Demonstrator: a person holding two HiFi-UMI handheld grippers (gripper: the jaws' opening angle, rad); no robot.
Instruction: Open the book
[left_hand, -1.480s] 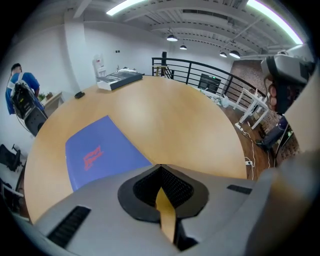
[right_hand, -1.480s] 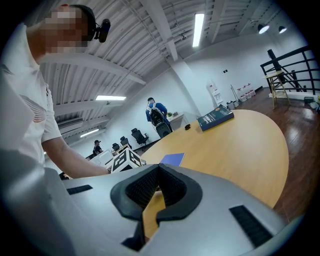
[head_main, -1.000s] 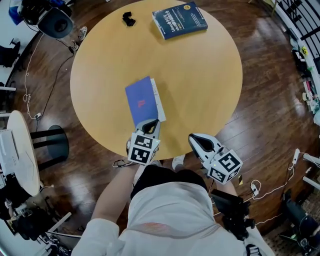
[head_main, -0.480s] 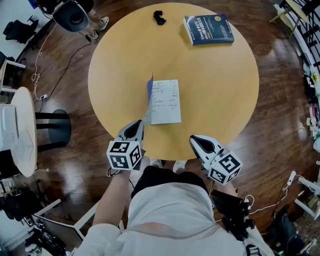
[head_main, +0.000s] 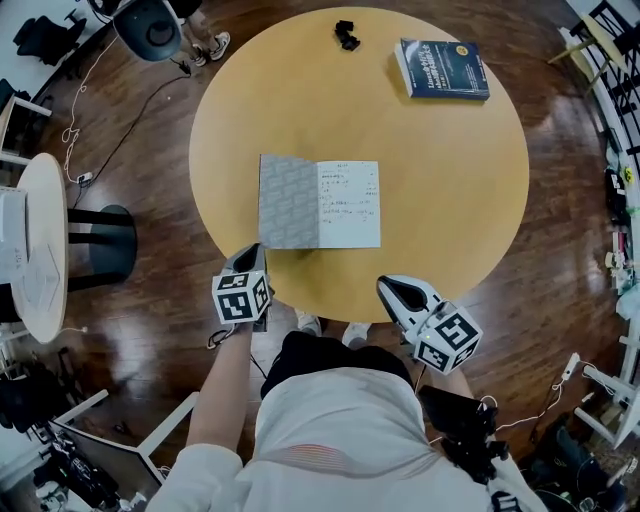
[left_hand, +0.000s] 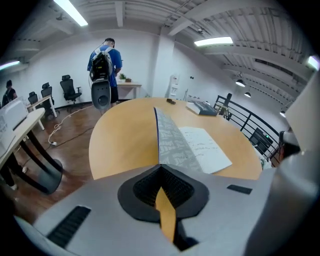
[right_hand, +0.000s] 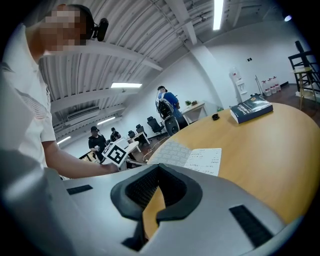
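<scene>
A thin book (head_main: 320, 203) lies open on the round wooden table (head_main: 450, 180), its grey patterned inside cover (head_main: 288, 200) at the left and a white written page (head_main: 350, 205) at the right. My left gripper (head_main: 252, 256) is at the cover's near left corner, at the table's near edge, jaws shut on that cover. In the left gripper view the cover (left_hand: 172, 142) runs up out of the gripper (left_hand: 160, 167). My right gripper (head_main: 390, 285) hovers at the near right edge, shut and holding nothing; its own view shows the gripper (right_hand: 159, 170) and the book (right_hand: 192, 156) ahead.
A thick dark blue book (head_main: 443, 68) and a small black object (head_main: 346, 35) lie at the table's far side. A white side table (head_main: 30, 250) and a black stool (head_main: 110, 245) stand at the left. Cables run over the wood floor. A person with a backpack (left_hand: 103, 65) stands beyond.
My left gripper has swung the cover from closed, through upright, over to the left, and the book now lies open. The right gripper has stayed near the table's edge.
</scene>
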